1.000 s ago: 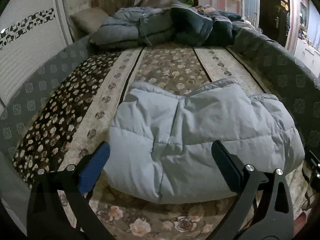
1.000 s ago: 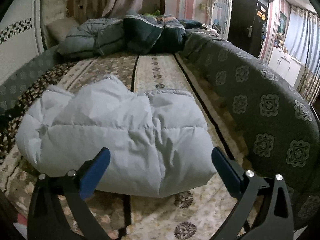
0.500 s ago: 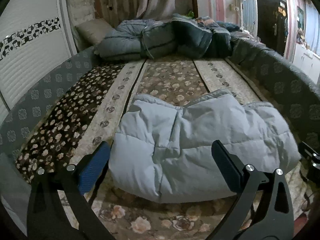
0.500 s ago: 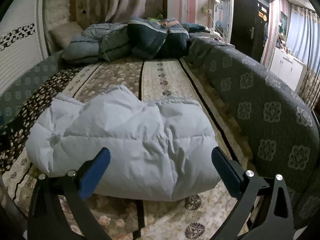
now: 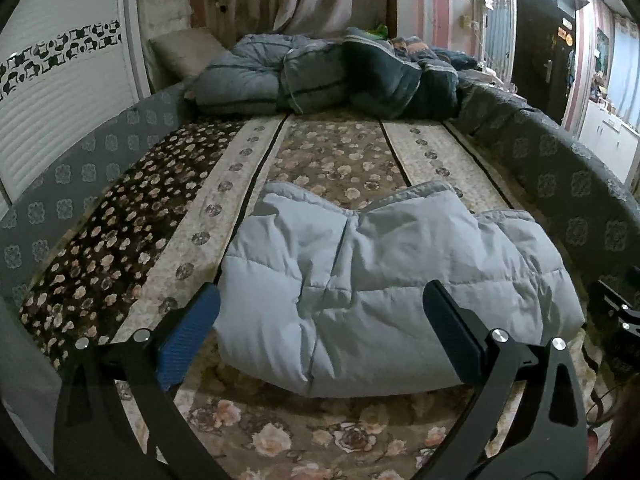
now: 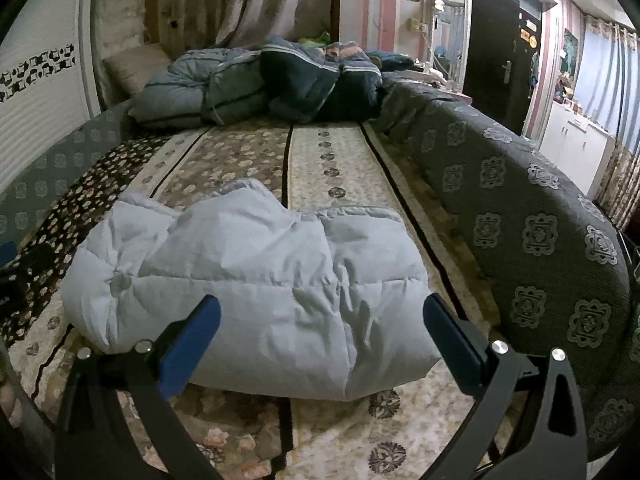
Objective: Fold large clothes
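Jaws agape, both drawn back from jacket (image 5: 384, 288).

jackets: 1 light-blue puffer jacket (image 5: 384, 292) (image 6: 256, 300) (folded) | grippers: 2 | pillows: 1 pillow (image 5: 180, 50)

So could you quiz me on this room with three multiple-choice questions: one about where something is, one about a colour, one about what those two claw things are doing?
1. Where does the puffy jacket lie?
A. on the floor
B. on the patterned bed cover
C. on a chair

2. What colour is the jacket?
A. red
B. black
C. pale blue-grey

3. What state are the left gripper and right gripper in?
A. both open, holding nothing
B. both clamped on the jacket
C. one holds a pillow

Answers:
1 B, floral cover shows all around it.
2 C, pale quilted fabric in both views.
3 A, each pair of fingers stands wide apart, short of the jacket.
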A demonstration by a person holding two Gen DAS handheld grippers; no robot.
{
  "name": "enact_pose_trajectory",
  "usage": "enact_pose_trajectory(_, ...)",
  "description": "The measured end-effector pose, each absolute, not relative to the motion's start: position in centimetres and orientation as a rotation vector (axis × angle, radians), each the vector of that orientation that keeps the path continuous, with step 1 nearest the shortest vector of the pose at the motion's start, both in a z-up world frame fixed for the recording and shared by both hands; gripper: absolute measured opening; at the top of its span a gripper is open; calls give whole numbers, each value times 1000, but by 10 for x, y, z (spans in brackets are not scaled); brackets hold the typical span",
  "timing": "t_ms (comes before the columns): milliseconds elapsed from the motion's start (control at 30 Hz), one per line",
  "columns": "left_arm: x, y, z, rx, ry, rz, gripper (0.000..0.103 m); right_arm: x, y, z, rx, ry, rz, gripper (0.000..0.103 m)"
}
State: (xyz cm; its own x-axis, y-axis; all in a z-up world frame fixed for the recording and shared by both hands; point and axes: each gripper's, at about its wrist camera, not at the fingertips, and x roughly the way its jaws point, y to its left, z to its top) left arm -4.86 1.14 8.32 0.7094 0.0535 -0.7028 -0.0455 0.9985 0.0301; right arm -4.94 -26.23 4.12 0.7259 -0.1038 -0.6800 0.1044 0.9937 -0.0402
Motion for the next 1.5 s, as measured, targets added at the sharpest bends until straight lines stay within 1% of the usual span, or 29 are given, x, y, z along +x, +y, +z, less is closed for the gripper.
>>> enact_pose_trajectory(333, -49, 21, 80, 12, 784, 70, 100, -46, -265, 29, 19, 772, -115, 101)
enact_pose_trajectory(467, -46, 25, 78, -26, 797, 64, 100, -46, -266, 29, 6, 768, -123, 101)
enact_pose_trajectory(833, -43, 11, 71, 27, 812, 50, 100, -46, -273, 27, 58, 767, -101, 101)
enact_pose_trajectory(1500, -38, 5, 75, 56, 808, 24, 100, -47, -274, 34, 27, 753, -134, 101)
